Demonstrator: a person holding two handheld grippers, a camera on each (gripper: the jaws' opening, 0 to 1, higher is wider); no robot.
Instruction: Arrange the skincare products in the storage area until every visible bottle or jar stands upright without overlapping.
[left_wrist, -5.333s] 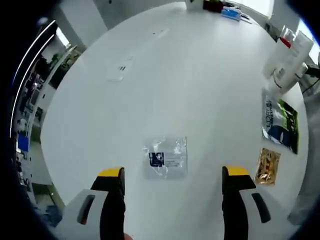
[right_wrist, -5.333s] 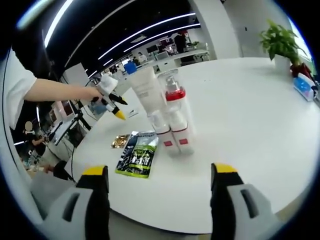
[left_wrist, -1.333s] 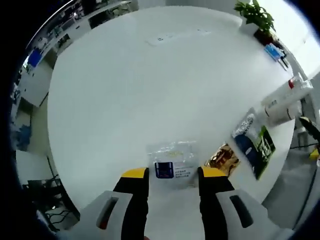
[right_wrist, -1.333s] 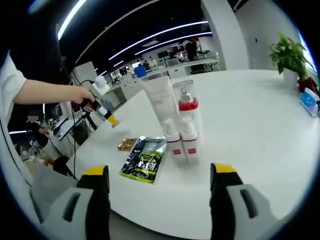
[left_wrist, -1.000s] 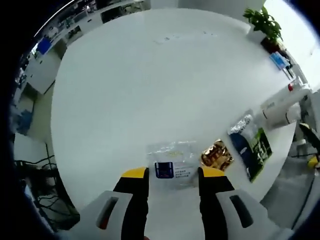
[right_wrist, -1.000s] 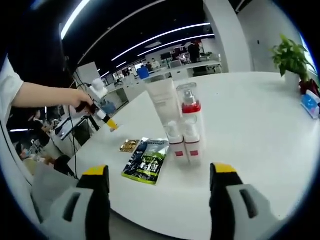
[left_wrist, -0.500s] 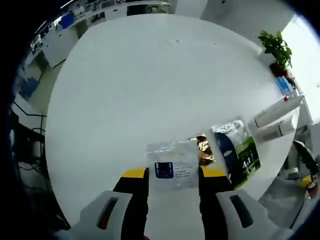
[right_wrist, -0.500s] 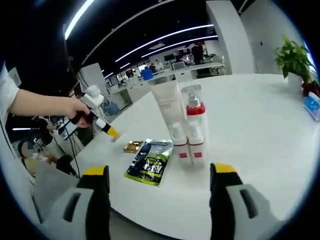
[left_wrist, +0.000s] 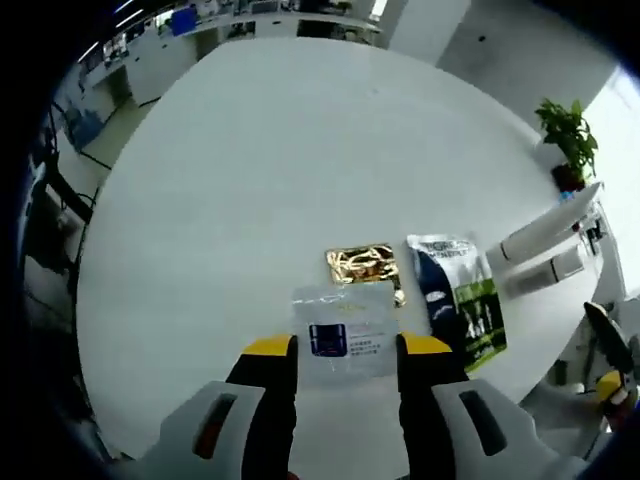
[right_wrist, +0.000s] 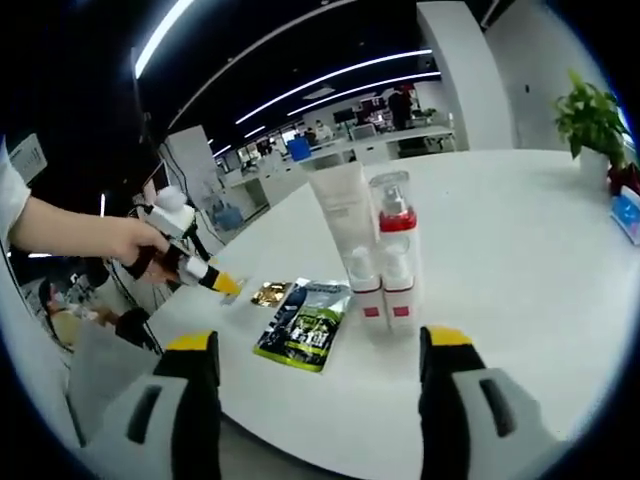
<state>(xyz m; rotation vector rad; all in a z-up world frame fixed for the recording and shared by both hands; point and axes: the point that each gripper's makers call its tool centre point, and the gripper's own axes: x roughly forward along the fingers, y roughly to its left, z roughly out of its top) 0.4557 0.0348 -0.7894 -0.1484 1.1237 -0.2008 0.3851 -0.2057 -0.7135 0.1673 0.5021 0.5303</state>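
Note:
My left gripper is shut on a clear sachet with a blue label and holds it just above the white table. Right beyond it lie a gold sachet and a dark blue-and-green pouch. In the right gripper view a white tube, a clear pump bottle with a red collar and two small white bottles stand upright together. The pouch and gold sachet lie to their left. My right gripper hangs open before them, holding nothing. A hand carries the left gripper at the left.
A potted plant and a blue box sit at the table's far right. The table's near edge runs below the pouch. Office desks and chairs stand beyond the table. The right gripper's tip shows at the right edge of the left gripper view.
My left gripper closed on the clear sachet and carried it toward the gold sachet and the pouch. The right gripper stayed open, facing the bottles.

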